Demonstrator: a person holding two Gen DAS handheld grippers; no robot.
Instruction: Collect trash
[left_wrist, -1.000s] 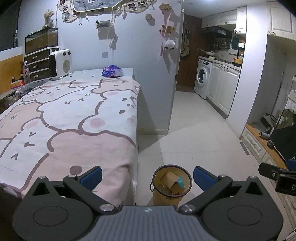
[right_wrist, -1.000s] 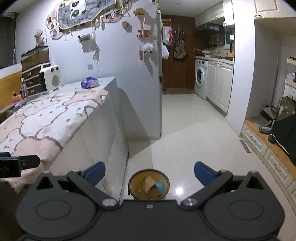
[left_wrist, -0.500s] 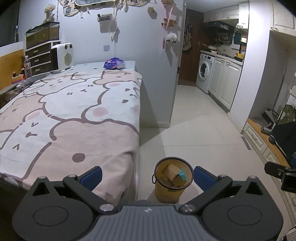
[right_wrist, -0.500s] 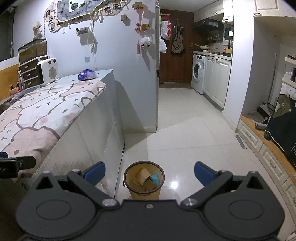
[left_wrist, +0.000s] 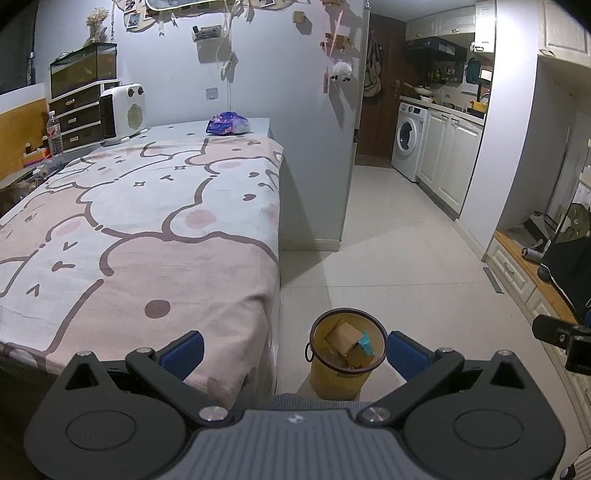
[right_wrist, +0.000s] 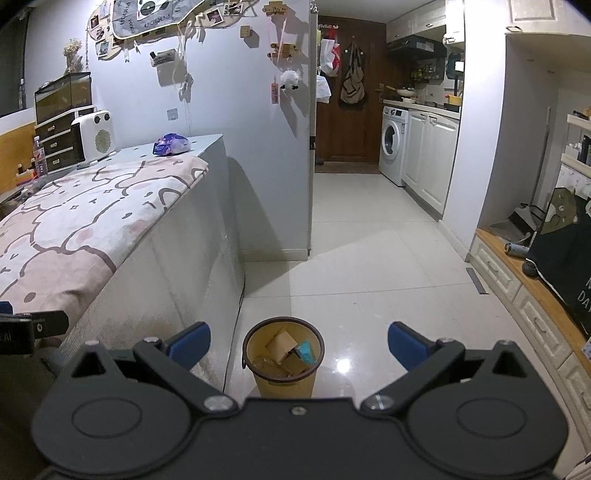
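Note:
A yellow trash bin (left_wrist: 345, 360) stands on the floor beside the table's corner, holding cardboard scraps and a teal piece; it shows in the right wrist view as well (right_wrist: 283, 358). A purple snack bag (left_wrist: 228, 124) lies at the far end of the table (right_wrist: 171, 144). My left gripper (left_wrist: 293, 350) is open and empty, held above the table's near corner and the bin. My right gripper (right_wrist: 298, 343) is open and empty too, hanging over the bin. Each gripper's tip edges into the other's view.
The table carries a pink cartoon-print cloth (left_wrist: 140, 229). A white heater (left_wrist: 122, 110), a drawer unit and a water bottle (left_wrist: 54, 133) stand at its far left. White cabinets and a washing machine (left_wrist: 409, 138) line the right; a low wooden bench (right_wrist: 517, 273) holds a dark bag.
Both grippers have risen and pulled back a little, so the bin and table sit lower and farther in each view. Both stay open and empty.

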